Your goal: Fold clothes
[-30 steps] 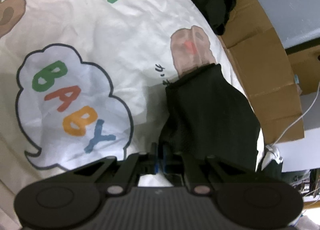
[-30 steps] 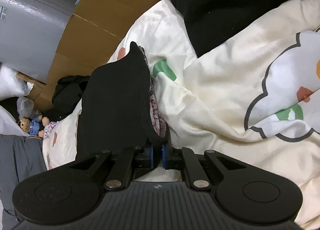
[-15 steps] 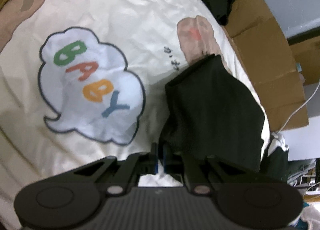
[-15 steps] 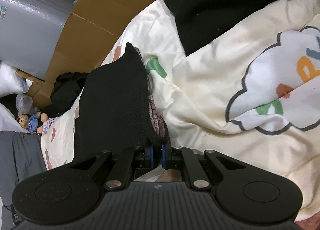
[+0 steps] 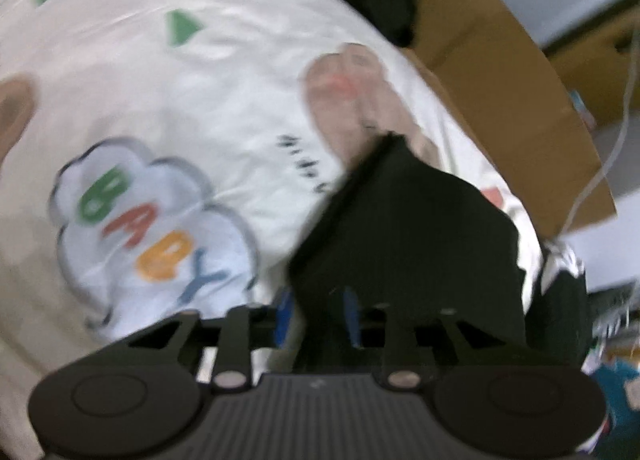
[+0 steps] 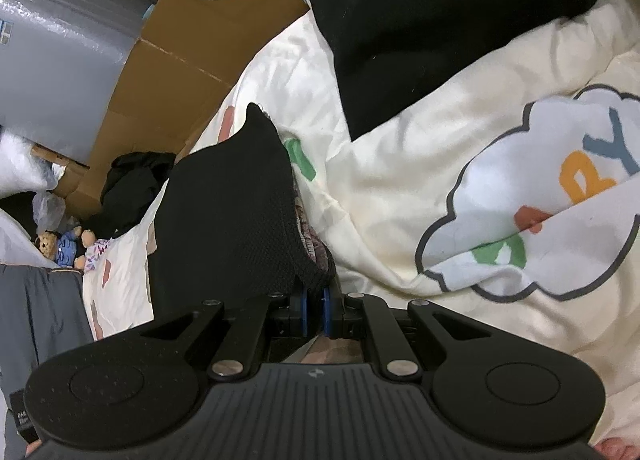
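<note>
Left gripper fingers spread wide around the black garment edge; right gripper fingers pinch its corner at 6 o'clock. Garment drapes over the bedsheet. Risk: one-sided hold, fold skews or slumps.

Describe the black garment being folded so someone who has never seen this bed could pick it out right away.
Start at the cream quilt with its cartoon BABY cloud. The black mesh garment lies near the quilt's edge beside the cardboard. Unlike the plain black clothes nearby, it shows a patterned lining.
</note>
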